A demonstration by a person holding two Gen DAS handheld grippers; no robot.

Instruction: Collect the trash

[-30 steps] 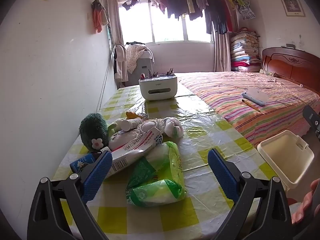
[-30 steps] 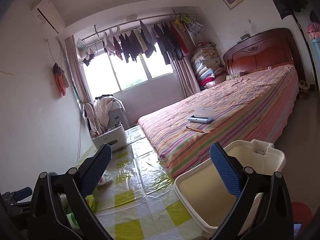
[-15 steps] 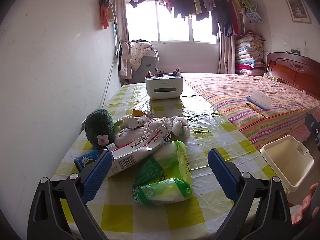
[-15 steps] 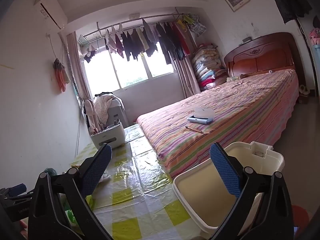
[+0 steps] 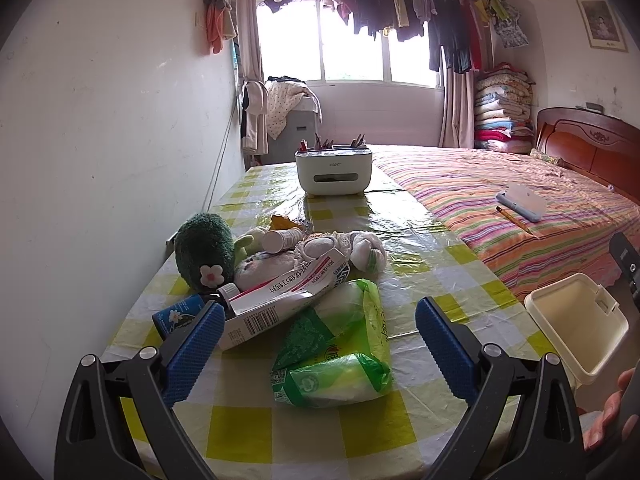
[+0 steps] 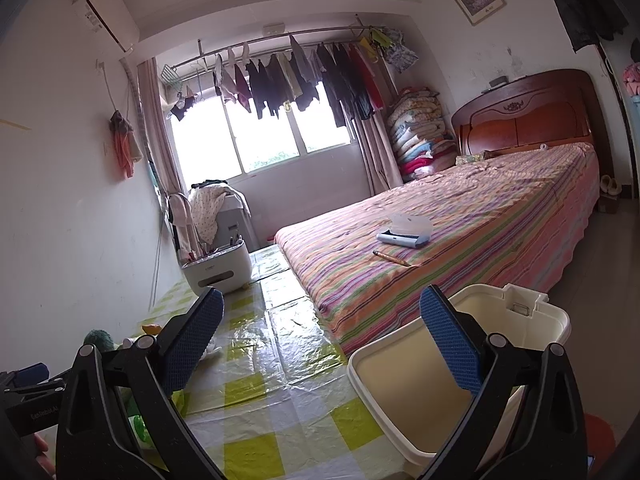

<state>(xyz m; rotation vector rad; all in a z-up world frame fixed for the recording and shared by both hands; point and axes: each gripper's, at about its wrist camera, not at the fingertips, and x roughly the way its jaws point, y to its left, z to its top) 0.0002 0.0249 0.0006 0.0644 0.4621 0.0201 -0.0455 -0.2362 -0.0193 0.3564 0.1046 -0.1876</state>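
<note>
From my left gripper's [image 5: 316, 330] camera, my two blue pads are wide apart and hold nothing. Right between them on the checked table [image 5: 404, 240] lies a green plastic wrapper [image 5: 340, 344]. It looks light, soft and crinkly, maybe a bit slippery. I think I should pinch it across its puffy middle. Touching it on the left is one long toothpaste box [image 5: 280, 300], stiff and light, good to hold by its long sides. Behind are one small white bottle [image 5: 282, 238] lying down, one green fuzzy toy [image 5: 204, 254], and one white tissue box [image 5: 334, 170] far back. One cream bin [image 5: 576, 326] sits off the table's right edge.

From my right gripper's [image 6: 320, 336] camera, these pads are wide apart too, with nothing in them. The bin [image 6: 532, 322] is just below, open, and looks empty. I count one bin and one tissue box [image 6: 218, 270] here.
</note>
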